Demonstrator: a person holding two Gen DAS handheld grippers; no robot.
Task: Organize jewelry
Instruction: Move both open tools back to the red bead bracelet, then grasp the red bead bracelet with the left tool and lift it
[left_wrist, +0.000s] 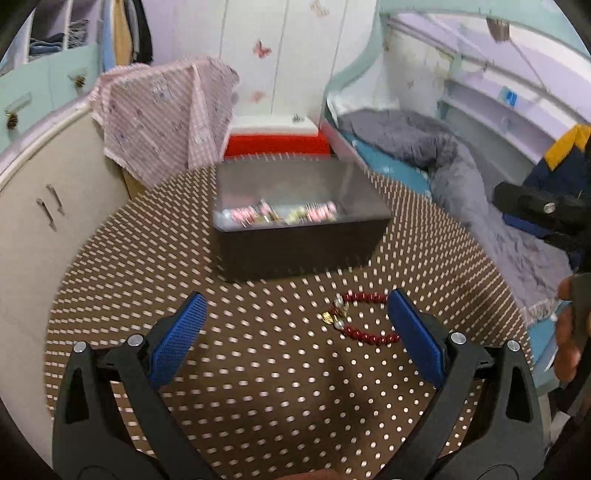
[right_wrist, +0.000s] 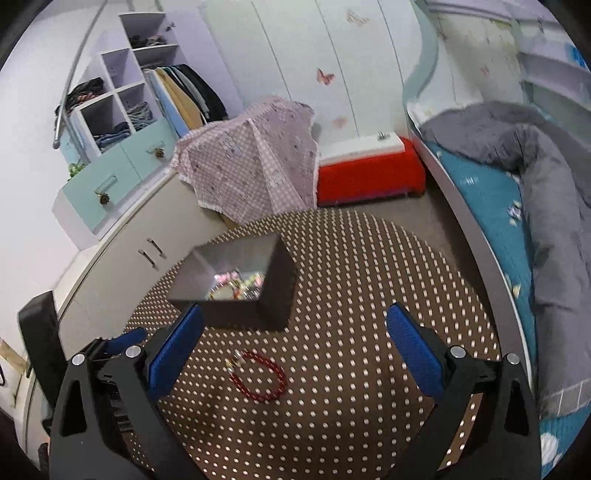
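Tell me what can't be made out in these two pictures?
- Items inside the black box: both views show only pink and yellowish smears, lost to motion blur.
- Gold charm on the red bead bracelet: too small and blurred to identify in either view.
- Bracelet's right side, left wrist view: hidden behind the left gripper finger.
- Under the pink checked cloth: covered, both views.

A home bedroom: a bed (right_wrist: 491, 192) with a grey duvet (right_wrist: 546, 206) fills the right of the frame, an open wardrobe (right_wrist: 122, 96) of clothes stands upper left, and butterfly stickers (right_wrist: 325, 76) dot the wall.
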